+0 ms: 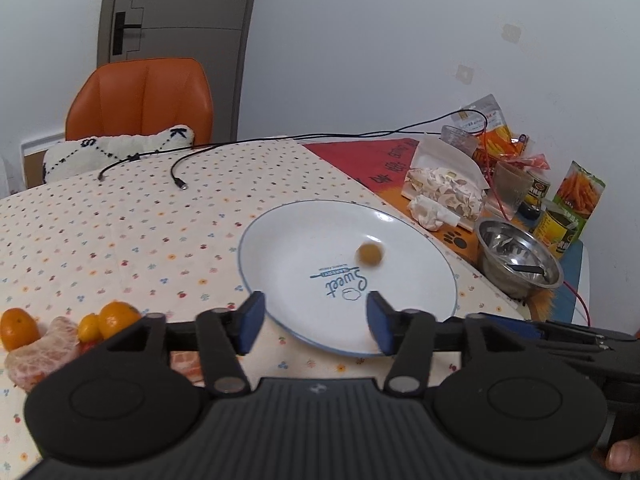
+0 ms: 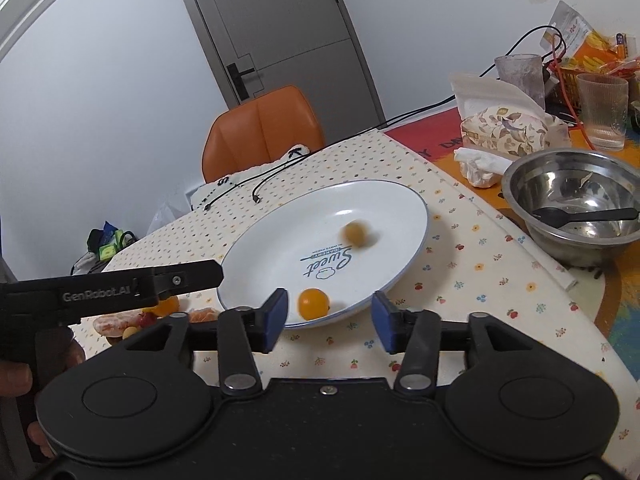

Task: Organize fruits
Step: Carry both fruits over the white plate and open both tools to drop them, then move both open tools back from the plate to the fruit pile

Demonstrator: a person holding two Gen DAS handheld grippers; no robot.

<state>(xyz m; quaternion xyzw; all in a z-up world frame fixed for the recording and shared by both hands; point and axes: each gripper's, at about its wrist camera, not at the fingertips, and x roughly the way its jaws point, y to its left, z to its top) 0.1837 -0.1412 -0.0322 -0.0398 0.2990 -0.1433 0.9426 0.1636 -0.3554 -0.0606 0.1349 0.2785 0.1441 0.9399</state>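
A white plate (image 1: 300, 248) with blue "Sweet" lettering lies on the dotted tablecloth. On it, right of centre, is a small yellow round fruit (image 1: 370, 255), blurred in both views (image 2: 356, 234). A small orange fruit (image 2: 314, 303) rests inside the plate's near rim (image 2: 272, 248), just ahead of my right gripper (image 2: 330, 320), which is open and holds nothing. My left gripper (image 1: 316, 320) is also open and holds nothing, at the plate's near left edge. A pile of oranges (image 1: 118, 318) and peeled mandarin segments (image 1: 48, 352) lies to its left.
A steel bowl (image 2: 576, 216) with a black spoon stands right of the plate. Behind it are a tissue box (image 2: 508, 128), glasses and snack packs. Two black cables (image 1: 180, 168) lie on the far cloth. An orange chair (image 1: 140, 100) stands at the far side.
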